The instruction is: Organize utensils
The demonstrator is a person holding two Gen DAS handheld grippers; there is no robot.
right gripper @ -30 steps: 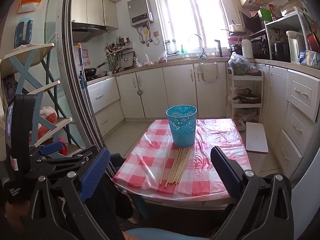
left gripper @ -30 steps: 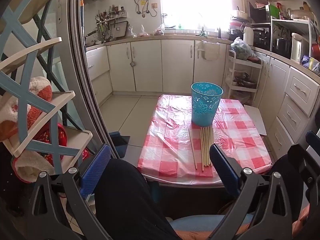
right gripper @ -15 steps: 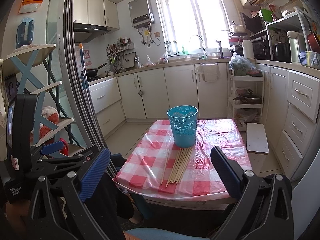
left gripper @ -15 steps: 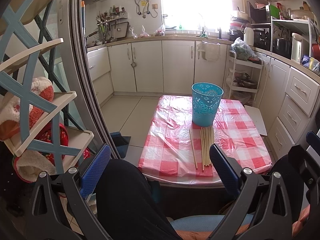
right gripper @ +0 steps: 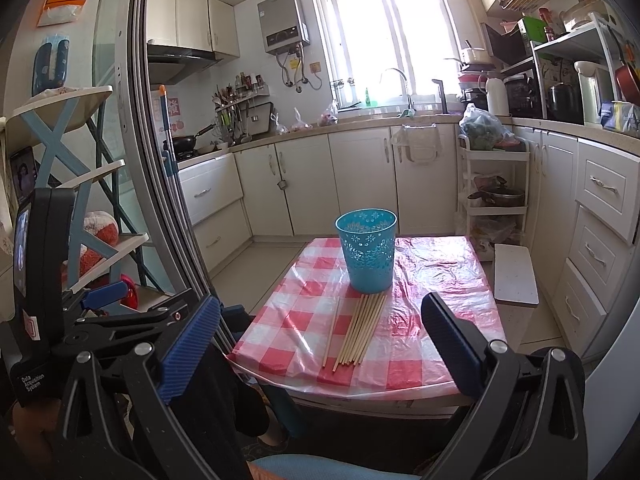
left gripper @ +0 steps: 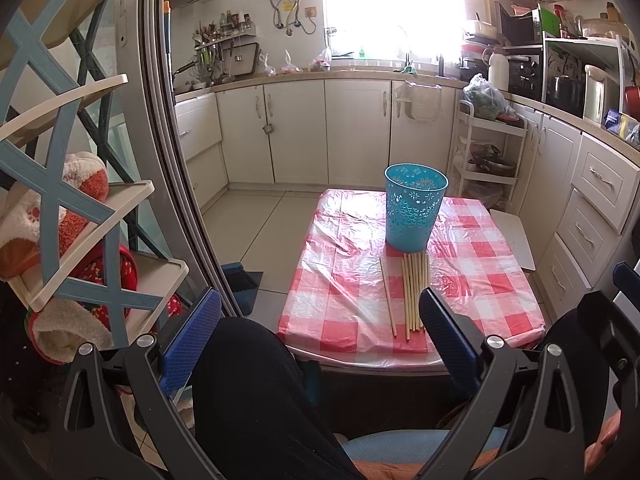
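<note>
— Chopsticks (left gripper: 414, 292) first: where do we have them?
— Our left tool (left gripper: 320, 344) hangs wide apart and holds nothing, low in front of the table (left gripper: 500, 300), over a dark-trousered leg (left gripper: 256, 400). Our right tool (right gripper: 320, 344) is likewise spread wide and bare, short of the near edge. The sticks lie flat on the checked cloth, a tight bundle pointing toward us, with one loose stick (left gripper: 387, 296) just to its left.
— And the bin?
— We see the blue bin (left gripper: 414, 208) upright behind them, the far stick ends just at its base; whether they touch we cannot tell.
— Room to move?
— Open cloth lies on both sides of the bundle. The near stick ends stop short of the table's front edge. A shelf rack (left gripper: 60, 208) stands well off to the left.
— Anything we cannot make out?
— From the left view, the right blue pad covers the bundle's near right end. The bin's inside is hidden from both views.
</note>
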